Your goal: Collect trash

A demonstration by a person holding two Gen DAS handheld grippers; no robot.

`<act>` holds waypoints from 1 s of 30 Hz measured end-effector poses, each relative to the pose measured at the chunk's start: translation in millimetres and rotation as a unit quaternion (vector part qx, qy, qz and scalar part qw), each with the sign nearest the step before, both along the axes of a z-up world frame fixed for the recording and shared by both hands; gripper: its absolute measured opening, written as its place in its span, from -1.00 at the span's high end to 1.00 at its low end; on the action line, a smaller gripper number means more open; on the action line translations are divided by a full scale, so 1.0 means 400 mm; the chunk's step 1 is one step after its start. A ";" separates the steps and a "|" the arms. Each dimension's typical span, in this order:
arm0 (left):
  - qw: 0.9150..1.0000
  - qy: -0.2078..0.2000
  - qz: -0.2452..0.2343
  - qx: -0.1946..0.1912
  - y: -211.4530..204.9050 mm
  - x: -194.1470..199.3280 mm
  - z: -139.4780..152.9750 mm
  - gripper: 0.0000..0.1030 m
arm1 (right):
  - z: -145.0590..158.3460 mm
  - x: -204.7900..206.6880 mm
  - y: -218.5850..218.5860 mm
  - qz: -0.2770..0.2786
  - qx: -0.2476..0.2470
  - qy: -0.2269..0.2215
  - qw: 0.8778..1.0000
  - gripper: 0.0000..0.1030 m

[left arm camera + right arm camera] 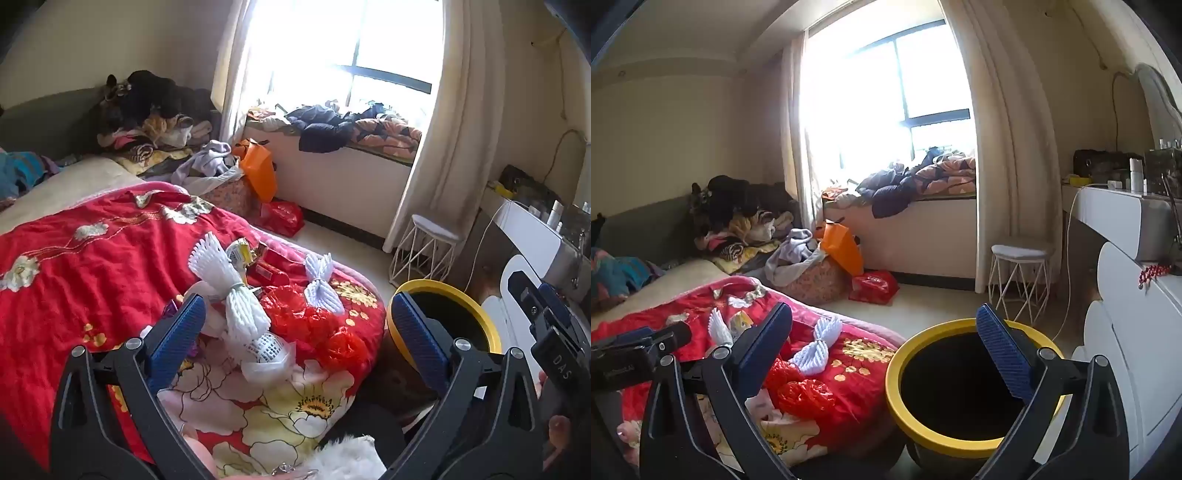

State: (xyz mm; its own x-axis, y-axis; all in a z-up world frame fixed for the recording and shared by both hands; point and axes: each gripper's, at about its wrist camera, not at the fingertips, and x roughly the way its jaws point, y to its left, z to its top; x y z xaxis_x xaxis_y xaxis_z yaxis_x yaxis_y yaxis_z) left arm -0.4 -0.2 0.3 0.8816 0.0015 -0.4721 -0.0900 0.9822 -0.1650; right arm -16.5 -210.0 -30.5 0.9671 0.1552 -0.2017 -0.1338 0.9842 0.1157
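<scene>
Trash lies on the red flowered quilt (92, 258): a long white foam fruit net (236, 299), a smaller white foam net (321, 284), crumpled red plastic (306, 317), a yellow wrapper (240, 254) and a white labelled bag (266, 354). A bin with a yellow rim (461, 306) stands beside the bed. My left gripper (295, 332) hovers open above the trash, nothing between its blue pads. My right gripper (886, 354) is open over the edge of the bin (897, 391), empty. The small foam net (816, 347) and red plastic (801, 395) lie left of it.
A white wire stool (1019, 280) stands near the curtain. A white dresser (1137, 332) flanks the bin on the right. Orange (258, 170) and red bags (280, 218) and piles of clothes sit on the floor by the window seat.
</scene>
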 end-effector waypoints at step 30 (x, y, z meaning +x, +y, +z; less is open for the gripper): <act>0.999 -0.032 -0.004 0.003 -0.001 -0.020 0.040 -0.80 | 0.014 -0.018 0.007 -0.007 -0.020 -0.020 1.000 -0.88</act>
